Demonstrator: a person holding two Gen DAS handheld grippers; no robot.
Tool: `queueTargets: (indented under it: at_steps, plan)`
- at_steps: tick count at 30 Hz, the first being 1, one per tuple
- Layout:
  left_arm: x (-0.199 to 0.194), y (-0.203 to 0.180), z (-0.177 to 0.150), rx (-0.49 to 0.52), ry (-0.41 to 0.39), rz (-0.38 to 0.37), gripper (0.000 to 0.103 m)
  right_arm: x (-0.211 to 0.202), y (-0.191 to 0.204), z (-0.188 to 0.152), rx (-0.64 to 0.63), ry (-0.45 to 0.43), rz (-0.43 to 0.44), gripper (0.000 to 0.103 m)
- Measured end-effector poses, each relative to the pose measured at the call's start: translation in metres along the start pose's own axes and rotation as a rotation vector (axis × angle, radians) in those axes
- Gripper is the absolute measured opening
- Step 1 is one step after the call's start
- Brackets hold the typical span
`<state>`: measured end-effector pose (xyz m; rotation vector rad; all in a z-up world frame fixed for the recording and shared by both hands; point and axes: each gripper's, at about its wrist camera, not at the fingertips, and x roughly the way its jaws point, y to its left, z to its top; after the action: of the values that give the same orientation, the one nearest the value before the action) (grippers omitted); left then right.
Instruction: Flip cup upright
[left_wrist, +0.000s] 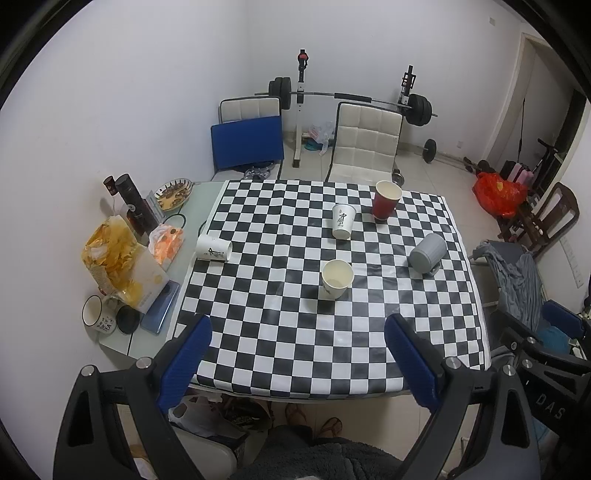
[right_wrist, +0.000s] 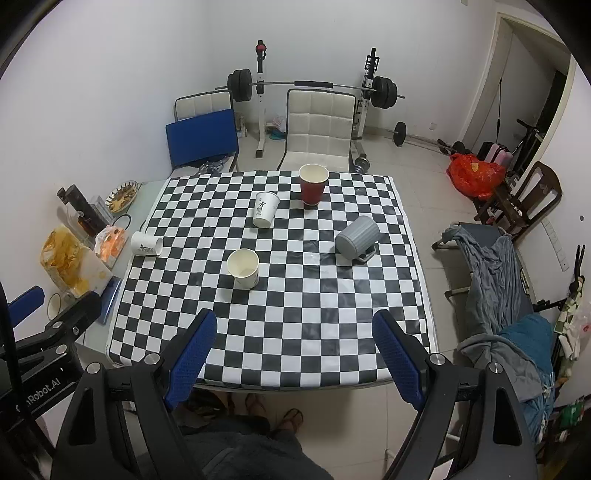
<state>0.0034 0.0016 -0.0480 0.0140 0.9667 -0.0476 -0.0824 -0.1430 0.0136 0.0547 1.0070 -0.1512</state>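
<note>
Both the left gripper (left_wrist: 297, 356) and right gripper (right_wrist: 293, 352) hang released and empty; the tipped white paper cup (left_wrist: 213, 249) at frame left looks light and crushable, so a gentle mid-wall pinch suits it.

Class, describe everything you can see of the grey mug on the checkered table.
The grey mug is ribbed, matte, ceramic-looking. It lies on its side on the checkered cloth, toward the right edge, base facing the cameras, mouth pointing away. Its handle rests against the cloth. Nothing else touches it; the red cup stands apart behind it.
</note>
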Motion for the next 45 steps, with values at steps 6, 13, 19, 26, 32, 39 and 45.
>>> queueTargets:
  at_steps: [6,13,19,26,32,39,45]
  plan:
    - [0.0,-0.001,-0.001,-0.005,-0.004,0.002,0.095,-0.001,-0.001,0.0,0.001,0.0,0.0,0.088]
    - [0.0,0.0,-0.001,-0.003,-0.004,0.001,0.095,-0.004,0.001,0.0,0.0,-0.008,-0.003,0.088]
    - [-0.012,0.005,0.003,-0.009,-0.016,0.003,0.095,-0.006,0.002,0.001,0.0,-0.011,-0.003,0.088]
    - [-0.013,0.007,0.004,-0.007,-0.018,0.003,0.095,-0.01,0.004,0.006,-0.001,-0.012,0.001,0.088]
    - [-0.013,0.008,0.003,-0.006,-0.018,0.001,0.095,-0.01,0.004,0.005,0.001,-0.013,0.0,0.088]
    - [-0.012,0.009,0.002,-0.004,-0.019,0.0,0.095,-0.01,0.004,0.004,0.002,-0.014,0.0,0.088]
    - [-0.012,0.01,0.001,-0.004,-0.018,0.0,0.095,-0.011,0.005,0.007,0.002,-0.014,0.002,0.088]
